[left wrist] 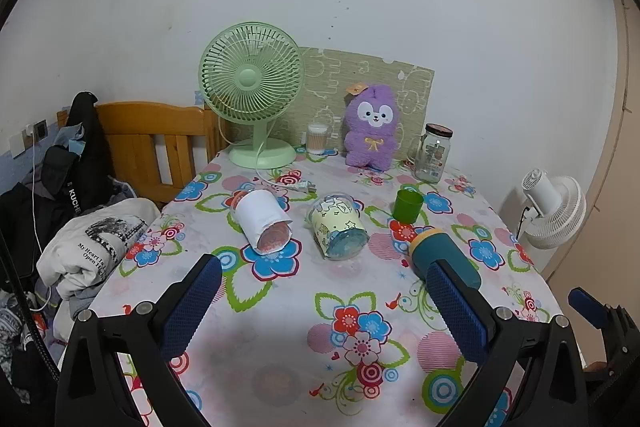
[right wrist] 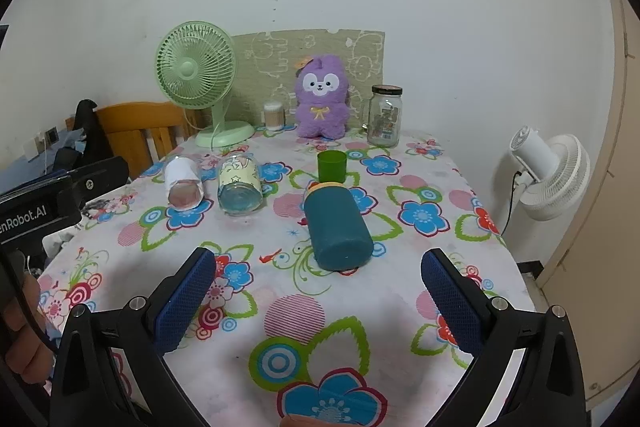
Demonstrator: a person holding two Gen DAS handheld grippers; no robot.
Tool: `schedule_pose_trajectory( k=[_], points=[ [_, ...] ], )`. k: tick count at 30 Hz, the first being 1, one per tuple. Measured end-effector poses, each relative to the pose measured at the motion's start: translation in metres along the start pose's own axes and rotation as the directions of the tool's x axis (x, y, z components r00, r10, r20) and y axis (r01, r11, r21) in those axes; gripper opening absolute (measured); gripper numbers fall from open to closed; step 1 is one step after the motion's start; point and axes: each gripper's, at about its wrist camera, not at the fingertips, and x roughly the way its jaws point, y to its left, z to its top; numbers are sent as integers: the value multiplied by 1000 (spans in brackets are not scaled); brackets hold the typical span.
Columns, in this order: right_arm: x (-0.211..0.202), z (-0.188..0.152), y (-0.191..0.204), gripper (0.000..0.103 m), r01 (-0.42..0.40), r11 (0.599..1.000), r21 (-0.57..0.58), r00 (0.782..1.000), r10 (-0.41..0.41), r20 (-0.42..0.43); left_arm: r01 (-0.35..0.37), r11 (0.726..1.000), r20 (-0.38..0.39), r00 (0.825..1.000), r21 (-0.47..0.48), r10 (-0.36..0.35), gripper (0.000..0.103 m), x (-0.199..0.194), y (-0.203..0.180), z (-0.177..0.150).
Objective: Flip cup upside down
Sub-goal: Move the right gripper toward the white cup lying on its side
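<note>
Table [right wrist: 400,291] fills the lower frame. At frame centre the cup [right wrist: 332,167] stands upright, a bottle [right wrist: 336,227] lying just below it. Two jars [right wrist: 239,187] lie on their sides at centre left. Along the table's far edge, left to right: fan [right wrist: 196,75], plush toy [right wrist: 322,99], glass jar [right wrist: 385,117].

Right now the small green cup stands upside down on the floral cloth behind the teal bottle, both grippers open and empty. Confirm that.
Not quite: the green cup stands upright, its open mouth facing up, as the right wrist view shows. The rest holds: it is behind the lying teal bottle, and the left gripper and right gripper are open and empty.
</note>
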Motion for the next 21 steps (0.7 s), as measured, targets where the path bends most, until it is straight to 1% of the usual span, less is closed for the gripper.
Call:
schedule_pose_trajectory(
  k=[5,10,13,18,21],
  points=[
    [5,2,0,103,-1,1000,4,1000,1,-18,2,1000,-13,1000,-12,-2,103,4,3,1],
    [11,6,5,103,-22,1000,-8,999,22,-40,2,1000,-44,999,-21,-2,103,10,7,3],
    [14,10,10,103,-17,1000,-20,998,16,-53,-1,1000,-61,998,-22,0,103,12,10,4],
    [24,21,19,103,-72,997,-37,993,68,-100,-13,999,-78,997,-38,10,103,16,21,6],
    [39,29,25,103,-76,996,-52,989,69,-131,-44,998,-99,994,-53,38,103,25,35,6]
  ],
)
